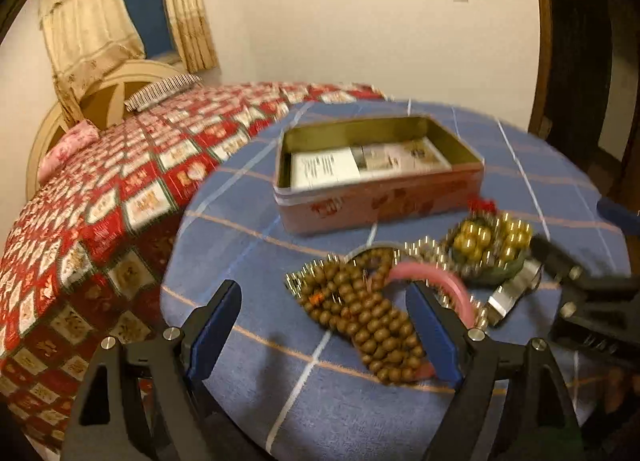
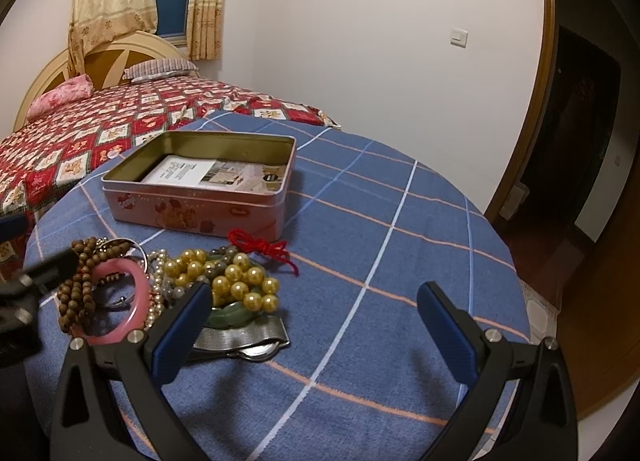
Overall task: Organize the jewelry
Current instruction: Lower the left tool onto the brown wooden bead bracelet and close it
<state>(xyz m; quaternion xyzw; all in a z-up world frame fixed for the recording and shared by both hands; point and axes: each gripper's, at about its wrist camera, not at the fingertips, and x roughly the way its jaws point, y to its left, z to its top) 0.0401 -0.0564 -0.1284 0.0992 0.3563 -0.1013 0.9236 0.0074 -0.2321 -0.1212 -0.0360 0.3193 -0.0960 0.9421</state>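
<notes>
Jaws of the left gripper (image 1: 326, 321) are standing wide apart, angled down over the brown wooden bead string (image 1: 366, 317), which is lying loose between them with neither pad pressing on it. Jaws of the right gripper (image 2: 314, 325) are likewise spread wide and gripping nothing, hanging over bare blue checked cloth on the bench (image 2: 400, 261), its left pad just beside the jewelry heap. That heap is lying near the bench's front edge: a pink bangle (image 2: 138, 301) leaning against the wooden beads, a tangle of small pearls (image 2: 158, 289), golden beads (image 2: 236, 281) piled over a green jade piece (image 2: 228, 317), a metal-mesh watch (image 2: 244, 341), and a red cord (image 2: 264, 251). Farther back, an open pink tin (image 2: 192, 205) is holding only printed cards (image 2: 200, 173). Beyond it, a red patchwork bed (image 2: 80, 141) is showing.
</notes>
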